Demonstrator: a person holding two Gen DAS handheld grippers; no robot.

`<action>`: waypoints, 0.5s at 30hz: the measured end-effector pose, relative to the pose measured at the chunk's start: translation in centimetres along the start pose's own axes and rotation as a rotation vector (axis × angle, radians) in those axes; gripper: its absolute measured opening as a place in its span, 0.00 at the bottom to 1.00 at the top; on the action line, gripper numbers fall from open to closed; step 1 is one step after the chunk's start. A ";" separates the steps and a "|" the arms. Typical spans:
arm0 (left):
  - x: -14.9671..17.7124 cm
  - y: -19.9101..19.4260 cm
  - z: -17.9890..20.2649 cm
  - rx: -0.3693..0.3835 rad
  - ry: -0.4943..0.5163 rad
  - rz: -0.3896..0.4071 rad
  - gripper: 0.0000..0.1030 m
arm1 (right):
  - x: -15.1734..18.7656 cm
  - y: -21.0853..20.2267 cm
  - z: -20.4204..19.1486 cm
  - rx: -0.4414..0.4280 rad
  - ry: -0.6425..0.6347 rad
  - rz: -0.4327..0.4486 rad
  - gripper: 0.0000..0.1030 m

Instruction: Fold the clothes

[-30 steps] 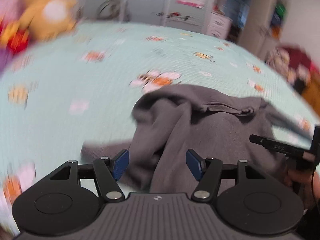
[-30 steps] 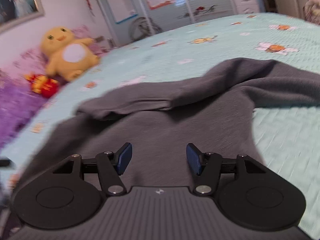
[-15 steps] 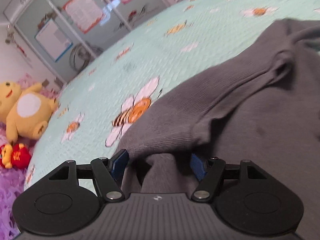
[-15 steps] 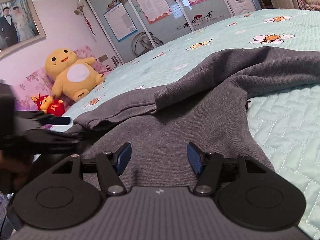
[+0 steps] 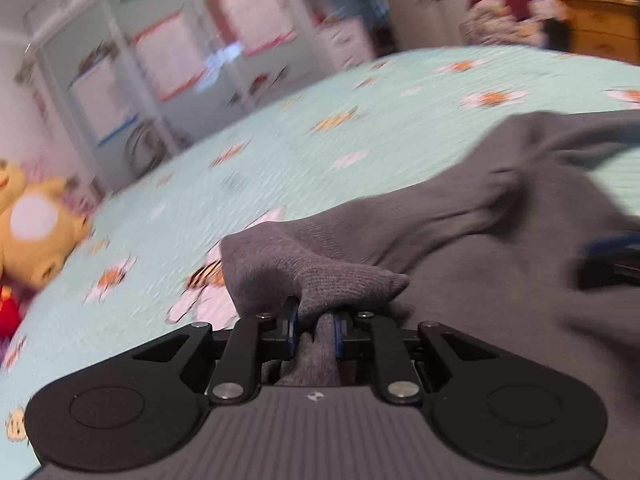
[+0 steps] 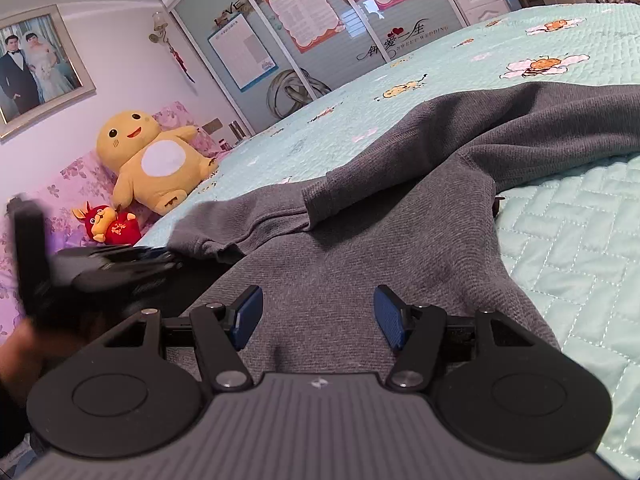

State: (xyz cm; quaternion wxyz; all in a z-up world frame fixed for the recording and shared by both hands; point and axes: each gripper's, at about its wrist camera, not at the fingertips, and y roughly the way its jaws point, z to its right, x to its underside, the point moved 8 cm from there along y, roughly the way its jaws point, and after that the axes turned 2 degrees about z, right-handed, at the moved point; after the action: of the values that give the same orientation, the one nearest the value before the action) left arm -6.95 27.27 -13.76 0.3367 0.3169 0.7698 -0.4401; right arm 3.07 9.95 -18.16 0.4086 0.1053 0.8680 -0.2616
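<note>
A grey knit sweater (image 6: 360, 240) lies spread on the mint quilted bed (image 6: 560, 240). In the left wrist view my left gripper (image 5: 315, 330) is closing its jaws on a bunched fold at the sweater's (image 5: 460, 248) edge, and the blue pads pinch the cloth between them. The right wrist view shows my right gripper (image 6: 318, 316) open just above the sweater's flat body, nothing between its blue pads (image 6: 390, 322). The left gripper (image 6: 120, 264) appears blurred at the sweater's left edge in that view. One sleeve (image 6: 520, 128) lies folded across the body.
A yellow plush toy (image 6: 152, 160) and a small red plush (image 6: 106, 226) sit at the bed's head against purple floral pillows. Glass wardrobe doors (image 6: 312, 32) stand beyond the bed. A wooden dresser (image 5: 600, 24) with piled bedding is at the far right.
The left gripper moved in onto the sweater's edge and shut on a fold of it, rolling as it went. The right gripper stayed open over the sweater's body, barely shifting.
</note>
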 end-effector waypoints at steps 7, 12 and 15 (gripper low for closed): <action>1.2 -8.8 7.0 0.192 0.062 0.048 0.15 | -0.1 0.0 0.1 -0.002 0.010 -0.002 0.60; 3.9 -9.6 7.5 0.177 0.050 -0.033 0.18 | 0.0 -0.1 0.1 -0.002 0.016 -0.004 0.60; 5.6 -10.2 4.5 0.151 -0.103 -0.089 0.24 | 0.0 -0.2 0.1 -0.002 0.021 -0.005 0.60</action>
State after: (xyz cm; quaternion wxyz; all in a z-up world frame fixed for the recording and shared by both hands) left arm -17.08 20.15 -15.25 0.3312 0.2837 0.7294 -0.5270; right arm 3.09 9.76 -18.14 0.3988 0.1052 0.8729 -0.2606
